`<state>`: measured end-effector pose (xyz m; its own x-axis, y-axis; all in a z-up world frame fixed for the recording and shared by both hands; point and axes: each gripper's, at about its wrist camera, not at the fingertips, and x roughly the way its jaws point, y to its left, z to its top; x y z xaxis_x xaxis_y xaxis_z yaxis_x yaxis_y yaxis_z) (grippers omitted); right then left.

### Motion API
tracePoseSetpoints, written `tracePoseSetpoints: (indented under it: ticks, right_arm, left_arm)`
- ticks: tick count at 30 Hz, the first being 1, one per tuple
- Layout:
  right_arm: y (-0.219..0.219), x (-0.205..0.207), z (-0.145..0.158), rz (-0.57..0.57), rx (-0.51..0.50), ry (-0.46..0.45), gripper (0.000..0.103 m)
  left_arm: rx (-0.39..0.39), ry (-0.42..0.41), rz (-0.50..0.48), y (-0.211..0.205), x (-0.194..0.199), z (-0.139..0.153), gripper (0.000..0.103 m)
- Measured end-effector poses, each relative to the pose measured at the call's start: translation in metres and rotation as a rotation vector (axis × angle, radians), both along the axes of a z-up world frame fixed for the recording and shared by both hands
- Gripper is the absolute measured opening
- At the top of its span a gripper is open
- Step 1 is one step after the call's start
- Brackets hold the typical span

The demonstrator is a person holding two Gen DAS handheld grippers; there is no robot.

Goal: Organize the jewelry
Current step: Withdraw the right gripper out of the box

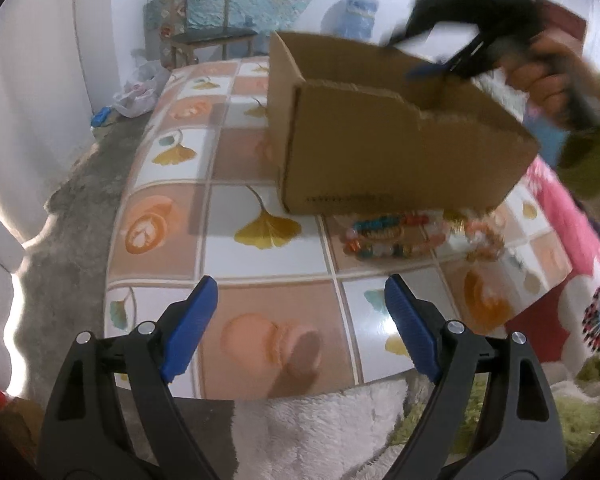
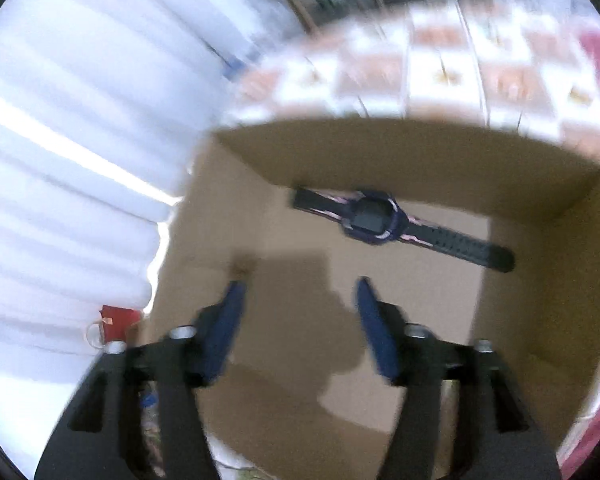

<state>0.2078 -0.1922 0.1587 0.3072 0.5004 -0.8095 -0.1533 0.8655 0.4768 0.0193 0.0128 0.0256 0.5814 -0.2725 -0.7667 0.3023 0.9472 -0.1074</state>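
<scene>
Only right wrist view shows watch (image 2: pixel 384 222) inside box (image 2: pixel 540 272); beads (image 1: pixel 396 236) outside.

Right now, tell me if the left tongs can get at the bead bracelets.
Probably yes. The left tongs are open, and the bead bracelets lie on bare tablecloth ahead, in front of the cardboard box, with nothing between.

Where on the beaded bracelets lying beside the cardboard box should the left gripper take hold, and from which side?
Grip the near strand of the beaded bracelets from above, fingers straddling it. They lie flat on the table close against the cardboard box, so only the near side is free; the left gripper is already open.
</scene>
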Motion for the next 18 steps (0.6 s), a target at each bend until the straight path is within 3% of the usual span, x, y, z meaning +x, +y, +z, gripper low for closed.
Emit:
tracePoseSetpoints:
  ticks: [1, 3, 7, 10, 12, 15, 18]
  right_arm:
    - [-0.004, -0.03, 0.021, 0.012, -0.003, -0.098, 0.076]
    - [-0.023, -0.08, 0.035, 0.009, -0.028, -0.217, 0.086]
    - [-0.032, -0.169, 0.016, -0.112, -0.158, -0.317, 0.094]
    - [-0.058, -0.213, -0.027, -0.281, -0.225, -0.228, 0.094]
    - [-0.065, -0.228, -0.06, -0.356, -0.294, -0.123, 0.094]
    - [-0.07, -0.229, -0.102, -0.397, -0.33, -0.056, 0.094]
    - [-0.067, -0.223, -0.122, -0.389, -0.376, -0.057, 0.094]
  left_arm:
    - [0.014, 0.008, -0.005, -0.003, 0.001, -0.003, 0.082]
    - [0.027, 0.043, -0.02, -0.011, 0.003, -0.013, 0.082]
    - [0.08, 0.104, -0.045, -0.024, 0.007, -0.03, 0.083]
    - [0.125, 0.099, -0.061, -0.032, 0.007, -0.033, 0.087]
    - [0.145, 0.112, -0.061, -0.036, 0.009, -0.035, 0.091]
    - [0.159, 0.12, -0.048, -0.04, 0.009, -0.036, 0.095]
    - [0.157, 0.121, -0.032, -0.041, 0.01, -0.035, 0.095]
